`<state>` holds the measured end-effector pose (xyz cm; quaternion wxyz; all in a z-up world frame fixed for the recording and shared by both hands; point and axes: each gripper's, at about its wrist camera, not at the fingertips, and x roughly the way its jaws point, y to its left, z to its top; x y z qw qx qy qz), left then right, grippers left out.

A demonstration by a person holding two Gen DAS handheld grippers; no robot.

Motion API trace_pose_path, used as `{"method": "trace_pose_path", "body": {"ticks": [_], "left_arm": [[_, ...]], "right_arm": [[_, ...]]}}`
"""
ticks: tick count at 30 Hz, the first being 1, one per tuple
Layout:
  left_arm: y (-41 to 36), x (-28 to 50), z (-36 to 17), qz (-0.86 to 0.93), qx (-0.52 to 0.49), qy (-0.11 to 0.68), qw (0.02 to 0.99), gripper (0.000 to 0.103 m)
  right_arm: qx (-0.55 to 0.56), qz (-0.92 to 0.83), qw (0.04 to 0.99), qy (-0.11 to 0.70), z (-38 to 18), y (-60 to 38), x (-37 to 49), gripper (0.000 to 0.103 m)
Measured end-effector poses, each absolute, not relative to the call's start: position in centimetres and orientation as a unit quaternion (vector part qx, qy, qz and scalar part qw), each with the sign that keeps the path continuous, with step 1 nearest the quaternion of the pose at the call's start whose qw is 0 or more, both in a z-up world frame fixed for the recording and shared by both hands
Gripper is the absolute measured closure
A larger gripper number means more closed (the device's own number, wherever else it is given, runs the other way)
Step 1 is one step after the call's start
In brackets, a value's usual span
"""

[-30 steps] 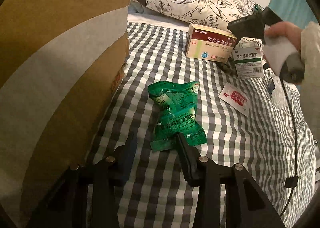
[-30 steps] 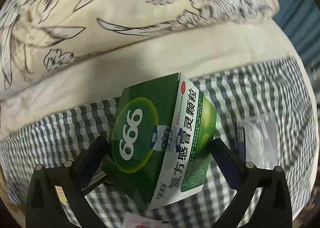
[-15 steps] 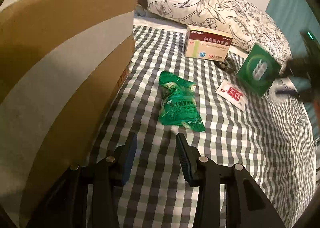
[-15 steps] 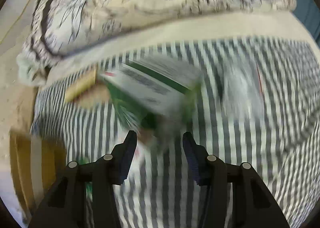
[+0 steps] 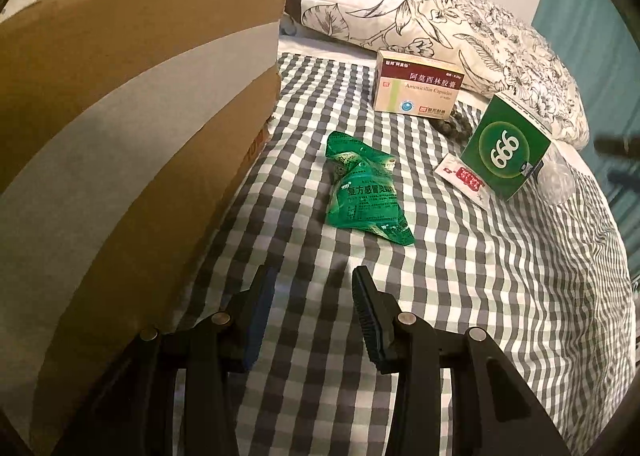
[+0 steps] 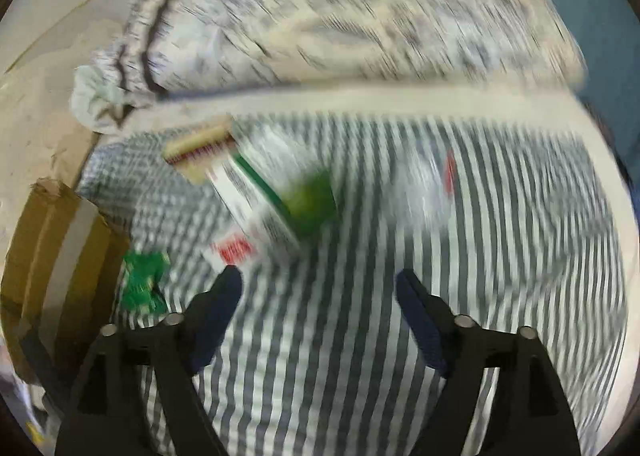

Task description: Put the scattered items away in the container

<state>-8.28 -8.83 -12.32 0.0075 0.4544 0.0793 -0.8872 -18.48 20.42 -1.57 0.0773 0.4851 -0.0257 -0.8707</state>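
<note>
The left gripper (image 5: 314, 276) is hovering over the checked bedsheet (image 5: 460, 296) with its fingers (image 5: 370, 316) partly apart and nothing between them. Just ahead of it the green sachet (image 5: 366, 191) is lying crumpled on the sheet, clear of the fingertips. To the left the cardboard box (image 5: 120, 115), crossed by a broad pale tape band, is standing on the bed, its near corner close to the sachet. Farther back the amoxicillin box (image 5: 416, 85) is sitting upright in front of the floral pillow (image 5: 420, 15). To the right the green 999 box (image 5: 506, 145) is standing tilted on the sheet, with the small red-and-white packet (image 5: 464, 177) lying at its lower left edge, touching or tucked under it. A clear plastic piece (image 5: 556, 179) is lying just beside the green box on its right, too faint to identify. The right wrist view is heavily blurred by motion. There the right gripper (image 6: 318, 282) is spreading its fingers (image 6: 420, 316), which are empty, above the sheet. The 999 box (image 6: 272, 199) is lying beyond the fingertips, apart from them, with the red-and-white packet (image 6: 232, 250) near the left fingertip and the sachet (image 6: 144, 282) farther left, next to the cardboard box (image 6: 60, 256). None of the scattered items is showing inside the box; its interior is hidden in both views.
</note>
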Motion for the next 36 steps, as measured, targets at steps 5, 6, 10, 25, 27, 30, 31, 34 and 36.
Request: {"method": "trace_pose_path", "body": {"ticks": [5, 6, 10, 25, 27, 30, 31, 34, 36], "left_arm": [[-8.4, -8.1, -11.1, -0.889, 0.452, 0.072, 0.013, 0.060], [-8.3, -8.0, -10.7, -0.889, 0.451, 0.075, 0.011, 0.060], [-6.8, -8.6, -9.7, -0.886, 0.458, 0.069, 0.013, 0.060], [-2.8, -13.8, -8.0, -0.879, 0.471, 0.068, 0.033, 0.060], [-2.7, -14.0, -8.1, -0.878, 0.472, 0.067, 0.036, 0.060], [-2.4, -14.5, -8.2, -0.876, 0.475, 0.069, 0.037, 0.060], [-2.4, -14.6, -8.2, -0.876, 0.476, 0.068, 0.038, 0.060], [-2.3, -14.8, -8.3, -0.876, 0.476, 0.068, 0.039, 0.060], [-2.3, -14.9, -8.4, -0.876, 0.477, 0.067, 0.038, 0.060]], "right_arm": [[0.442, -0.887, 0.120, 0.049, -1.6, 18.7, -20.6, 0.017], [0.435, -0.890, 0.124, 0.059, -2.0, 18.3, -20.5, 0.017], [0.408, -0.893, 0.166, 0.090, -3.4, 17.9, -20.2, 0.017], [0.385, -0.866, 0.286, 0.141, -4.5, 16.8, -23.0, 0.017], [0.382, -0.865, 0.281, 0.161, -4.8, 16.2, -23.8, 0.017], [0.376, -0.865, 0.280, 0.177, -5.2, 15.6, -24.7, 0.017], [0.377, -0.864, 0.280, 0.180, -5.4, 15.5, -24.9, 0.017], [0.378, -0.862, 0.292, 0.169, -6.0, 15.0, -25.4, 0.017], [0.380, -0.862, 0.298, 0.153, -6.2, 14.9, -25.7, 0.015]]}}
